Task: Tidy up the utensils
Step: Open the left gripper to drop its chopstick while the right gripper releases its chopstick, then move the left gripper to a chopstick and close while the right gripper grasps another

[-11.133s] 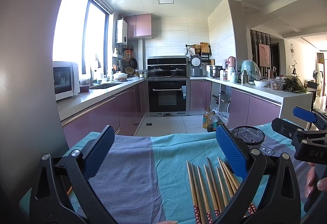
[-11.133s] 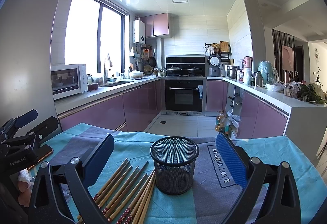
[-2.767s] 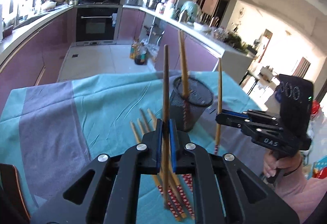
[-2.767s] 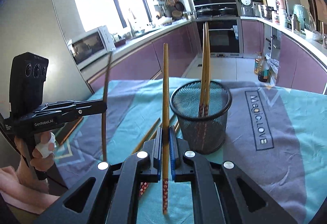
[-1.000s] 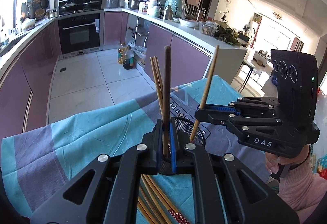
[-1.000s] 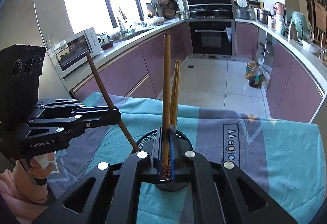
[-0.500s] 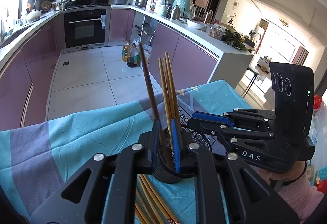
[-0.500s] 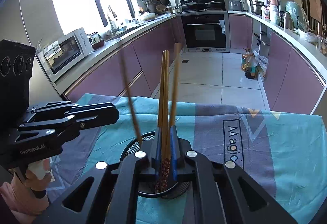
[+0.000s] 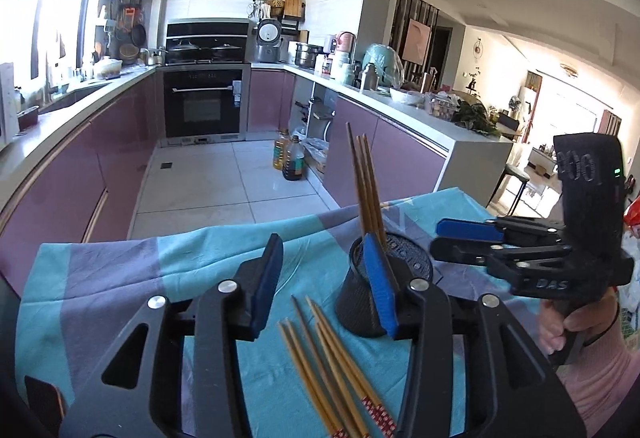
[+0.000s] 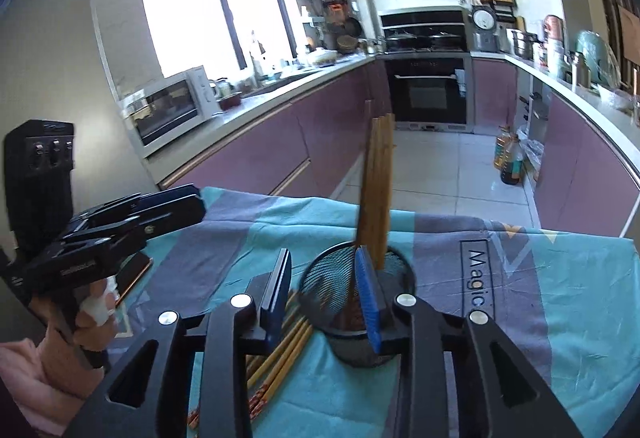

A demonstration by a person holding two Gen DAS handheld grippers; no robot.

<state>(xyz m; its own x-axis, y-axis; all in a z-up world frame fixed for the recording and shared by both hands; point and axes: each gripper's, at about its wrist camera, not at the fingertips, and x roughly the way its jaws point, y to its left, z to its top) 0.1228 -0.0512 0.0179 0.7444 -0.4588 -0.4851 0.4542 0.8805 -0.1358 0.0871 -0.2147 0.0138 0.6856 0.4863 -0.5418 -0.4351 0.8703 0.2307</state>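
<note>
Left wrist view is showing the left gripper (image 9: 324, 282) with its jaws just having been opening, nothing between them; loose wooden chopsticks with red patterned ends (image 9: 320, 362) are lying on the teal and grey tablecloth (image 9: 120, 270) directly below it, thin tips pointing toward the black mesh cup (image 9: 356, 302), long axes running away from the camera. Four chopsticks (image 9: 366, 190) are standing upright in that cup. The right gripper (image 10: 324, 294), likewise parted and empty, is hovering beside the cup, with the loose chopsticks lying just left of it.
</note>
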